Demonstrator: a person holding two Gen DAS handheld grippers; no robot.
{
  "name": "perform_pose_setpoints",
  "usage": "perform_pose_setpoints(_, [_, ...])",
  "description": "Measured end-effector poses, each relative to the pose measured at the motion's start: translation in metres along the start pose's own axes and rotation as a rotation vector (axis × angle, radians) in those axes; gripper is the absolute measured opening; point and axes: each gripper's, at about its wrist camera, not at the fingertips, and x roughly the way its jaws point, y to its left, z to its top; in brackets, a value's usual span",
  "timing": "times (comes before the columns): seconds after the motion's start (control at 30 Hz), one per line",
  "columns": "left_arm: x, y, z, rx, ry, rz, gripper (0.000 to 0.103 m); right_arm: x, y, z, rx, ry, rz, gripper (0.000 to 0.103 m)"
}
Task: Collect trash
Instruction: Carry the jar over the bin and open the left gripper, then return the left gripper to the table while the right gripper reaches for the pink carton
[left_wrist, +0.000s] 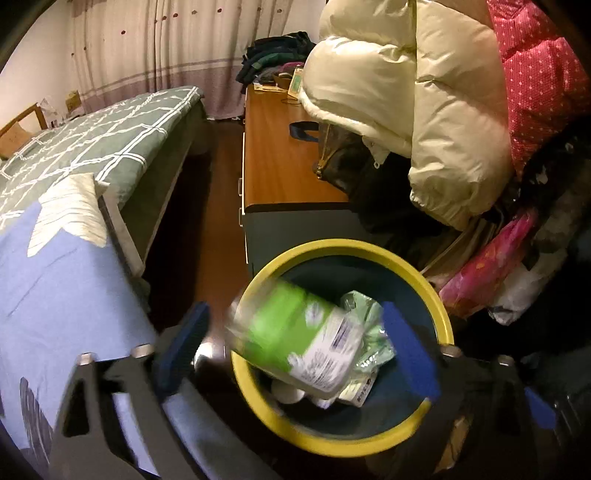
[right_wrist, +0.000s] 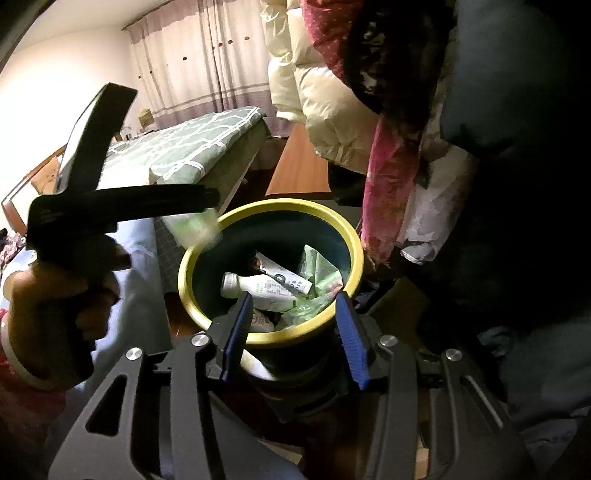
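A dark bin with a yellow rim (left_wrist: 436, 295) stands on the floor beside the bed; it also shows in the right wrist view (right_wrist: 207, 317). My left gripper (left_wrist: 295, 350) is open above the bin. A green-and-white bottle (left_wrist: 295, 343) is blurred between its blue pads, not touching them, over the bin's mouth. In the right wrist view the same bottle (right_wrist: 195, 229) is blurred at the bin's left rim, under the left gripper's body (right_wrist: 122, 206). My right gripper (right_wrist: 291, 332) is open and empty at the bin's near rim. Inside lie a white bottle (right_wrist: 258, 288) and green wrappers (right_wrist: 317, 273).
A bed with a green checked cover (left_wrist: 92, 147) and a blue sheet (left_wrist: 55, 288) lies to the left. A wooden dresser (left_wrist: 280, 155) stands behind the bin. A cream puffer jacket (left_wrist: 424, 110), a pink dotted garment (left_wrist: 535, 81) and bags hang at the right.
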Motion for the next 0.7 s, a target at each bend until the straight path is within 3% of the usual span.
perform_pose_setpoints(0.2, [-0.039, 0.021, -0.001, -0.047, -0.069, 0.032, 0.097, -0.004, 0.009, 0.001, -0.016, -0.001, 0.005, 0.046])
perform_pose_setpoints(0.33, [-0.097, 0.062, -0.022, -0.089, -0.166, 0.129, 0.098, 0.001, 0.028, 0.005, -0.054, 0.008, 0.037, 0.046])
perform_pose_setpoints(0.47, [-0.154, 0.123, -0.06, -0.175, -0.242, 0.286, 0.098, 0.004, 0.051, 0.012, -0.095, 0.009, 0.08, 0.046])
perform_pose_setpoints(0.7, [-0.233, 0.239, -0.139, -0.376, -0.291, 0.562, 0.098, 0.004, 0.105, 0.024, -0.177, 0.005, 0.148, 0.047])
